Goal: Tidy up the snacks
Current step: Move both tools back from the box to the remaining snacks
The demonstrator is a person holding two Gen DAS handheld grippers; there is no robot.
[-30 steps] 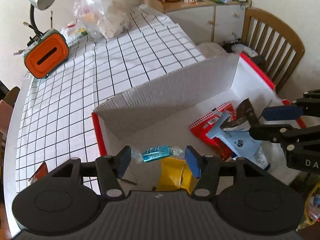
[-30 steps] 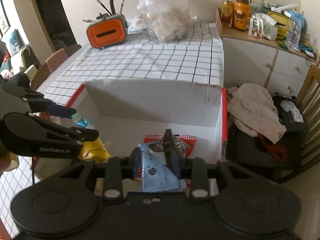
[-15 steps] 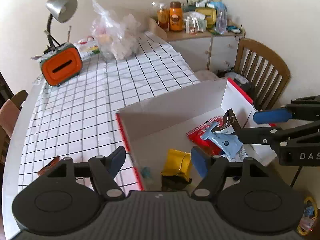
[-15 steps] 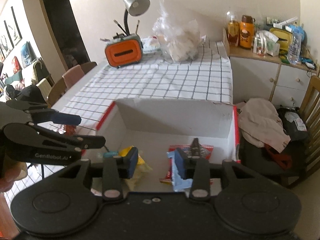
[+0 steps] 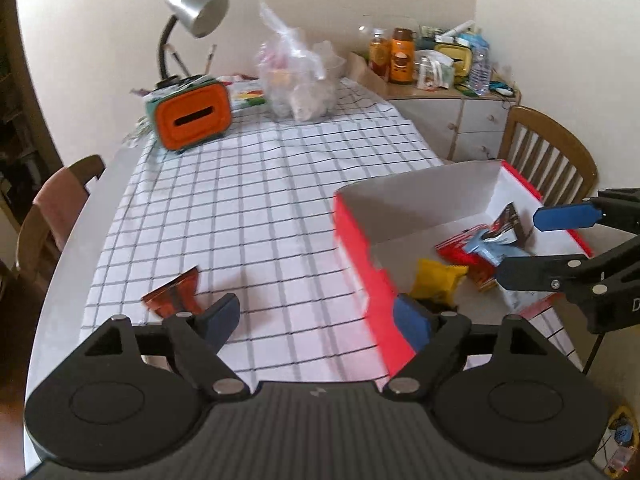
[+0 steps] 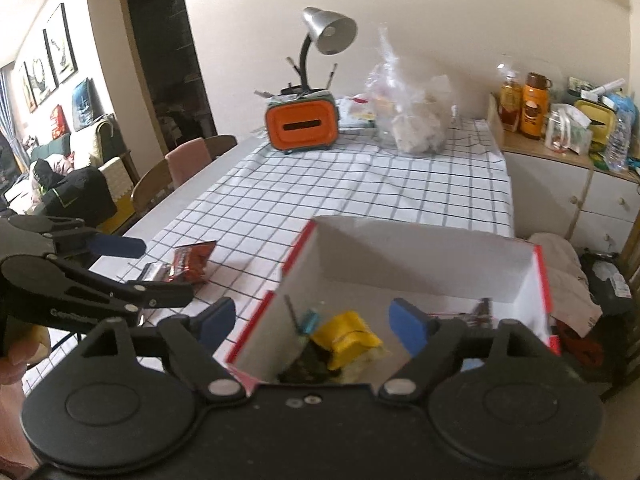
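Observation:
A red-and-white cardboard box point(image 5: 356, 236) stands at the table's near right corner and also shows in the right wrist view point(image 6: 420, 256). It holds a yellow snack packet point(image 5: 436, 280), a red packet point(image 5: 460, 246), a light blue packet point(image 5: 484, 246) and a small teal candy point(image 6: 309, 319). An orange-red snack packet point(image 5: 176, 294) lies on the checked cloth left of the box, also in the right wrist view point(image 6: 192, 262). My left gripper point(image 5: 316, 320) is open and empty above the cloth beside the box. My right gripper point(image 6: 310, 322) is open and empty above the box.
An orange tissue box point(image 5: 194, 118) with a desk lamp point(image 5: 196, 14) behind it and a clear plastic bag point(image 5: 298, 84) stand at the table's far end. Wooden chairs stand at the right point(image 5: 548, 152) and left point(image 5: 52, 208). A cabinet with bottles point(image 6: 560, 140) lies beyond.
My left gripper let the teal candy drop into the box, opened wider and swung left and back. My right gripper released the blue and dark packets, opened and pulled back.

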